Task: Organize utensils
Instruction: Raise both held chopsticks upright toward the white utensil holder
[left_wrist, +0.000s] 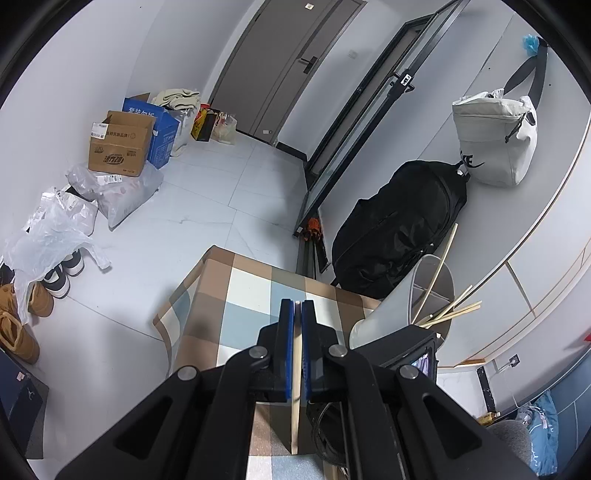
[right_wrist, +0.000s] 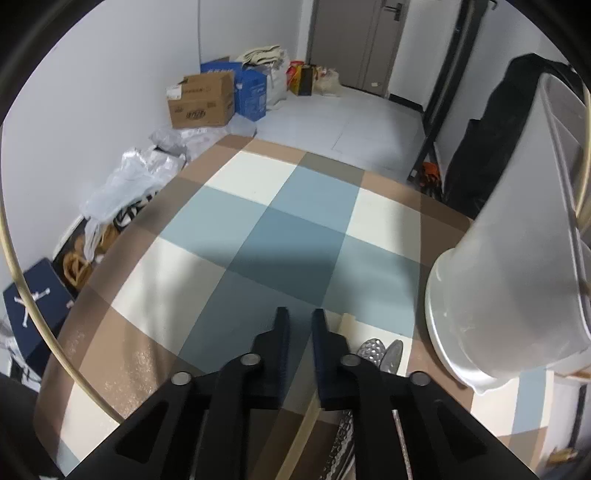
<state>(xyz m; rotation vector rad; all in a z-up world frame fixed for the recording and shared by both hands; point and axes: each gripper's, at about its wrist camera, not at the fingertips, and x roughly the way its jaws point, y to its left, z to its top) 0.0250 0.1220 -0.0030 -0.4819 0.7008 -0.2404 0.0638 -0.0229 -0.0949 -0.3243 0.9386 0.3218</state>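
The left gripper (left_wrist: 297, 303) is raised above the tabletop (left_wrist: 240, 325) and clamps a single wooden chopstick (left_wrist: 296, 373) between its blue pads (left_wrist: 287, 343); the stick runs lengthwise through the narrow gap and its lower end hangs out below the jaws. The tabletop carries a checked cloth of blue, cream and brown squares.

To the right of this gripper stands a grey utensil holder (left_wrist: 410, 295) on a white base, with dividers visible inside it. Several more chopsticks (left_wrist: 454, 312) lean out over its rim, one of them standing much steeper than the rest.

The right gripper (right_wrist: 299, 314) sits low over the checked cloth (right_wrist: 284, 229) with its jaws a little apart and nothing between the tips. Just right of it, lying on the cloth, are two metal utensil heads (right_wrist: 380, 352), one with a dimpled surface; their handles are hidden under the gripper body. A pale wooden stick (right_wrist: 301, 435) lies on the cloth beneath this gripper. The holder (right_wrist: 517, 258) looms close at the right edge of this view.

Beyond the tabletop are a black backpack (left_wrist: 402, 229), a cardboard box (left_wrist: 120, 144) and a grey door (left_wrist: 288, 62).
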